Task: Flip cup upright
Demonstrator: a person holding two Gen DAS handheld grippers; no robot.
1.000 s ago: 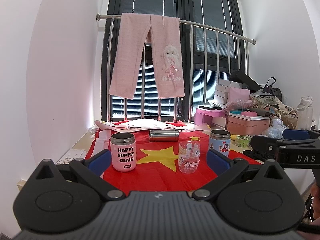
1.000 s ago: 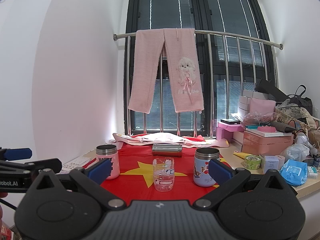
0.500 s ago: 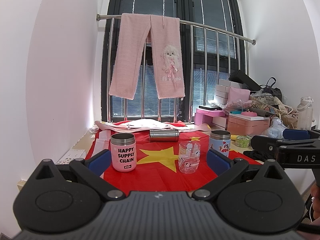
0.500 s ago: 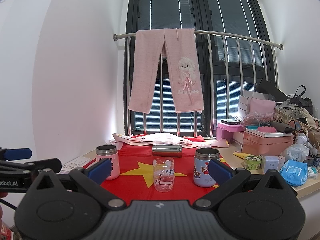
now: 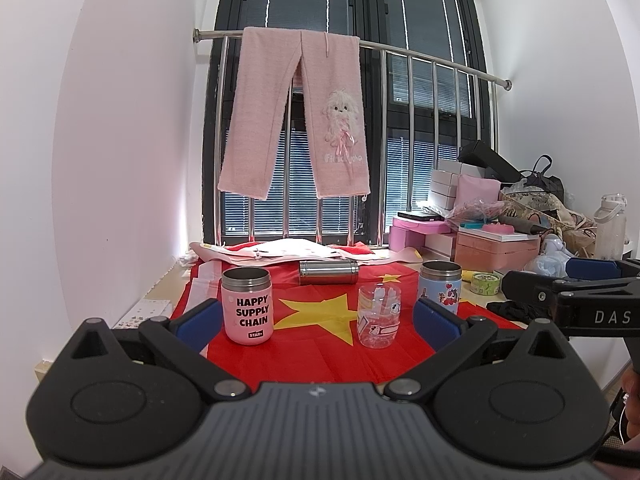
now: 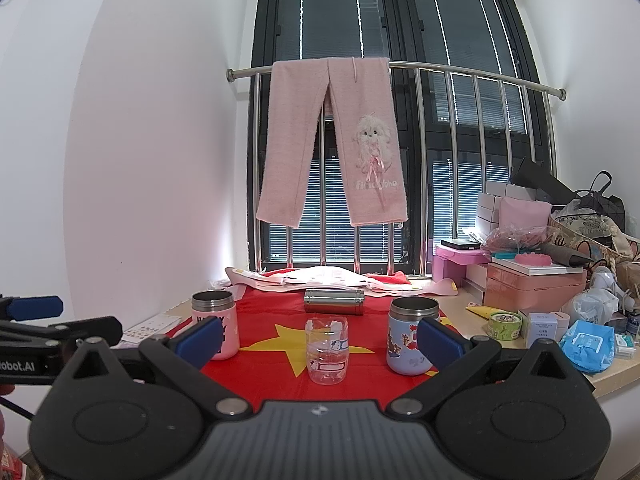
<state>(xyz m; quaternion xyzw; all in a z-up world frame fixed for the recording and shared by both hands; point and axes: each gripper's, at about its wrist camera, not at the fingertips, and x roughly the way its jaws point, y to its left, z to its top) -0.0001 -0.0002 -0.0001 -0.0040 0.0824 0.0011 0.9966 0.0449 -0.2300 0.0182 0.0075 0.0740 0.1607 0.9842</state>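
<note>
A clear plastic cup [image 5: 379, 317] with cartoon stickers stands mouth-down on the red flag cloth [image 5: 312, 344]; it also shows in the right wrist view [image 6: 327, 350]. A steel cup [image 5: 329, 272] lies on its side behind it, also seen in the right wrist view [image 6: 334, 301]. A pink cup [image 5: 248, 306] and a blue cup [image 5: 440, 287] stand upright. My left gripper [image 5: 318, 318] and right gripper [image 6: 320, 338] are both open and empty, held short of the cups.
Pink boxes [image 6: 532, 284], bags and small packets [image 6: 586, 344] crowd the table's right side. A railing with pink trousers [image 6: 332, 144] stands behind the table. A white wall [image 5: 100, 160] is on the left. The other gripper shows at the right edge [image 5: 576, 300].
</note>
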